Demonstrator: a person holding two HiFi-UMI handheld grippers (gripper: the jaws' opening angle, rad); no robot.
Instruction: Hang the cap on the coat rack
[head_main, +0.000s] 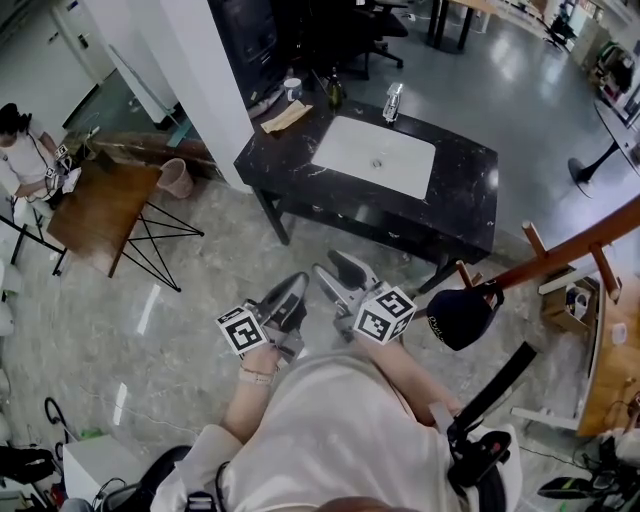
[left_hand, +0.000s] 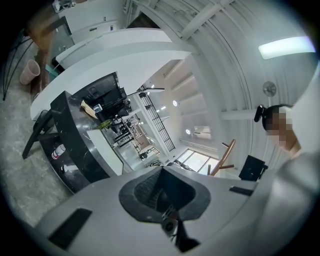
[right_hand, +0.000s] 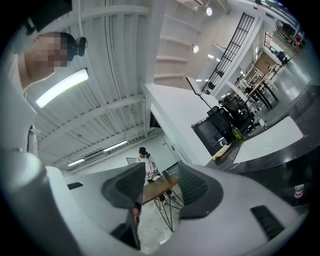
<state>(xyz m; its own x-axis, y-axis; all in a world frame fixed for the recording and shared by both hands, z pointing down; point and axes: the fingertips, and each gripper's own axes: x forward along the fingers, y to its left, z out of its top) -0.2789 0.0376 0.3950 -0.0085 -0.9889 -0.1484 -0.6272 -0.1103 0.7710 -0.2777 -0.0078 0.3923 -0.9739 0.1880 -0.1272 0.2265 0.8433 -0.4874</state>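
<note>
A dark navy cap (head_main: 458, 316) hangs by its back strap from a peg of the wooden coat rack (head_main: 570, 250) at the right of the head view. Neither gripper touches it. Both grippers are held close to the person's chest, left of the cap. My left gripper (head_main: 293, 285) has its pads pressed together with nothing between them (left_hand: 162, 171). My right gripper (head_main: 328, 267) stands open, and only the room shows through the gap (right_hand: 161, 172). The rack's pole and pegs (left_hand: 225, 157) show far off in the left gripper view.
A black marble table (head_main: 470, 200) with a white sink (head_main: 375, 155) stands ahead, with a bottle (head_main: 393, 100) at its back edge. At the left are a wooden folding table (head_main: 100, 210), a pink bucket (head_main: 176, 178) and a seated person (head_main: 20, 150). A black stand (head_main: 490, 400) rises at lower right.
</note>
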